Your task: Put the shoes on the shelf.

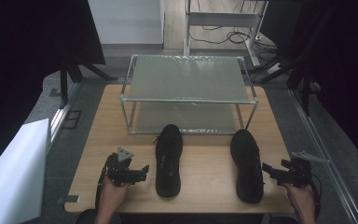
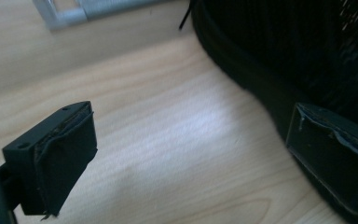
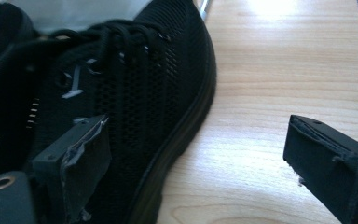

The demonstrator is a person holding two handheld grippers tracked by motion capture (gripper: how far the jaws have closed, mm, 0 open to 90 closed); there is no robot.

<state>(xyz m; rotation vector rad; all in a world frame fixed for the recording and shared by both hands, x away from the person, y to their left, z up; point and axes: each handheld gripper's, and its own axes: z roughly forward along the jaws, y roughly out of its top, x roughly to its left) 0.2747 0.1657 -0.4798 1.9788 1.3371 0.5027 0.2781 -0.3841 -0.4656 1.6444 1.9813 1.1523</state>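
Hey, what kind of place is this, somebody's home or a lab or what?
Probably a lab or recording workspace, not a home: a light wooden table holding two black mesh shoes and a metal-framed two-tier rack, black curtains around it, loose cables on the floor.

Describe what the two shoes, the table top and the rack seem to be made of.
Left shoe and right shoe: black knit mesh, matt, with small holes showing up close; sole edge looks rubbery. Table top: pale wood or wood-look laminate, grain visible, slight sheen. Rack: silvery metal tubes, probably aluminium; shelves greyish, perhaps frosted sheet.
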